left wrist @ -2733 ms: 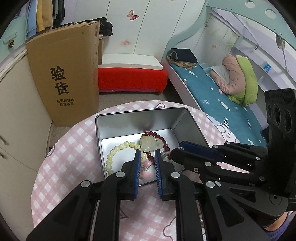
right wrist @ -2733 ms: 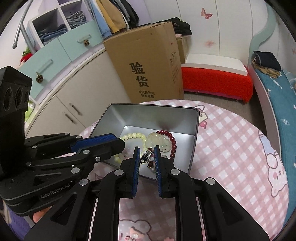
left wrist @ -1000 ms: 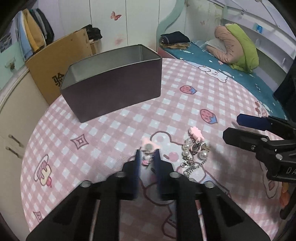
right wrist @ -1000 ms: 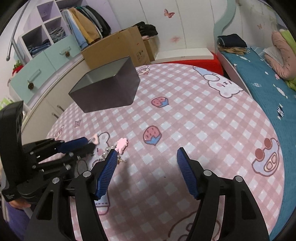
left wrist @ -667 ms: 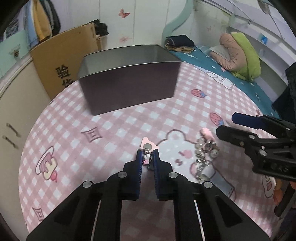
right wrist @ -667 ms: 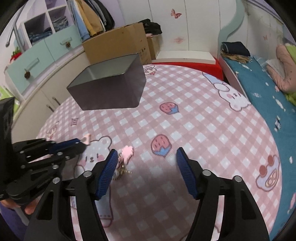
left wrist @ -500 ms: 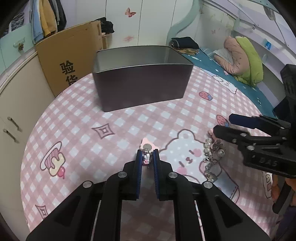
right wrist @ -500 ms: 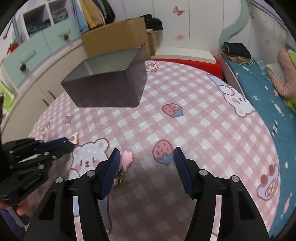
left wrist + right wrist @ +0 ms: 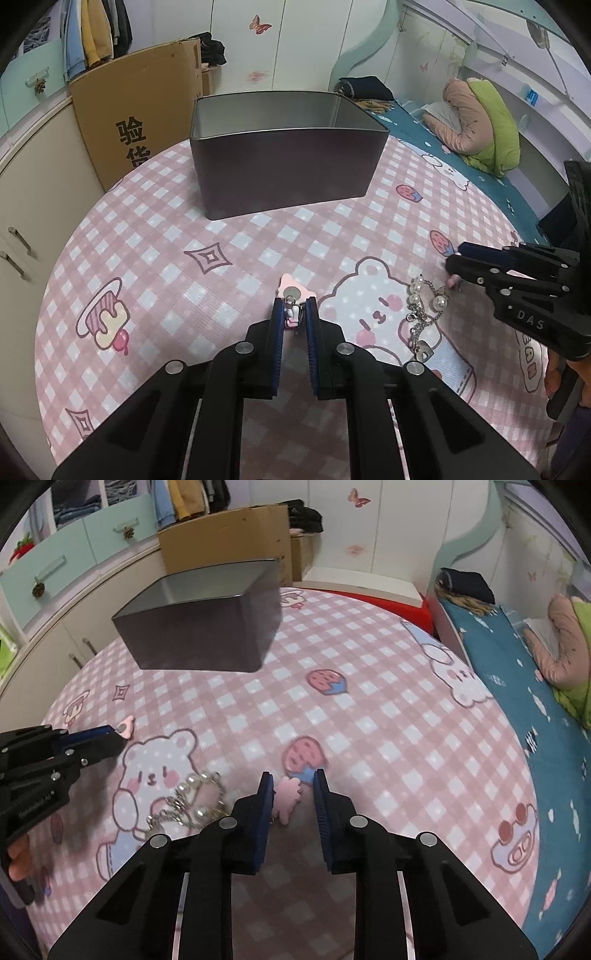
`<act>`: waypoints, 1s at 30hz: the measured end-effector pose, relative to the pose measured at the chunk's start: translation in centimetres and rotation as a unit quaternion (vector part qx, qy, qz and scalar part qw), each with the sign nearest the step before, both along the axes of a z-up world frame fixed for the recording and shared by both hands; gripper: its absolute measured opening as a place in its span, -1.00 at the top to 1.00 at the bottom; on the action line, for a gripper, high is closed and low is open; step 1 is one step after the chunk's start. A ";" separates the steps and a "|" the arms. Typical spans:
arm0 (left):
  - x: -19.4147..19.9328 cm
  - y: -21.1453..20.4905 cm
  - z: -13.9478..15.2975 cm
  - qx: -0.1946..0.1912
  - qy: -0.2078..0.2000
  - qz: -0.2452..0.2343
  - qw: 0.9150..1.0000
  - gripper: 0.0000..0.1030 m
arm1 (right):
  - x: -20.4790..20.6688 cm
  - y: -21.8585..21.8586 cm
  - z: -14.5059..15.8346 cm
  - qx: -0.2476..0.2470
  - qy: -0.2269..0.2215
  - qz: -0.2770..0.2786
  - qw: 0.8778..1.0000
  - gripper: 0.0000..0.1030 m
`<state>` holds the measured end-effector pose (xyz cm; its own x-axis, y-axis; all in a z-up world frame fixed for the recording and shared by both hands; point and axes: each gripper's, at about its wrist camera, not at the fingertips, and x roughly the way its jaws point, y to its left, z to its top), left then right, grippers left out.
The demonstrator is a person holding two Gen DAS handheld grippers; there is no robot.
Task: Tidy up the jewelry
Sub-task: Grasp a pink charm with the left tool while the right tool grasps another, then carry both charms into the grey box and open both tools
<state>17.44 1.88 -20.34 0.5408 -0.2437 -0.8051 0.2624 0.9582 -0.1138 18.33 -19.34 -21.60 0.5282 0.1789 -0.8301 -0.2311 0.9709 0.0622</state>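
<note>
My left gripper [image 9: 293, 314] is shut on a small pink charm [image 9: 293, 292] and hovers just above the pink checked tablecloth [image 9: 155, 258]. To its right a pearl-and-chain bracelet [image 9: 424, 306] lies on the bear print. My right gripper [image 9: 293, 788] points down at that bracelet's pink flower charm [image 9: 288, 797]. Its jaws are closing with the charm between them, and a gap still shows at the right pad. The bracelet's pearls [image 9: 192, 794] trail off to the left. The dark metal tin [image 9: 288, 155] stands open at the far side of the table.
A tall cardboard box [image 9: 136, 110] stands behind the tin. Cream cupboards [image 9: 33, 192] run along the left and a bed with a teal cover [image 9: 461, 158] along the right. The round table's edge [image 9: 532, 794] curves close on the right.
Both grippers have left the tin and come to the table's near side. The right jaws have narrowed from wide apart to close around the pink flower charm. The left gripper stays shut on its charm.
</note>
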 end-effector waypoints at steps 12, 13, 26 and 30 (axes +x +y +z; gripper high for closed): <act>-0.5 -0.3 1.0 -0.027 -0.010 -0.018 0.999 0.81 | -1.0 -2.0 1.1 0.047 -0.023 -0.006 0.999 0.68; -0.5 -0.3 1.3 -0.032 -0.011 -0.020 0.999 0.81 | -1.1 -2.1 1.4 0.054 -0.029 -0.006 0.998 0.68; 0.0 0.0 6.3 -0.082 -0.046 -0.047 0.994 0.81 | 0.2 -1.4 6.9 0.092 -0.077 0.017 0.993 0.68; 0.8 0.2 8.9 -0.087 -0.070 -0.048 0.993 0.81 | 1.3 -0.5 8.8 0.104 -0.093 0.030 0.990 0.68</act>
<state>18.20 2.03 -11.41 0.6121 -0.4282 -0.6648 0.3770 0.8970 -0.2306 19.66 -19.83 -12.84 0.6511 0.3719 -0.6616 -0.3143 0.9256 0.2109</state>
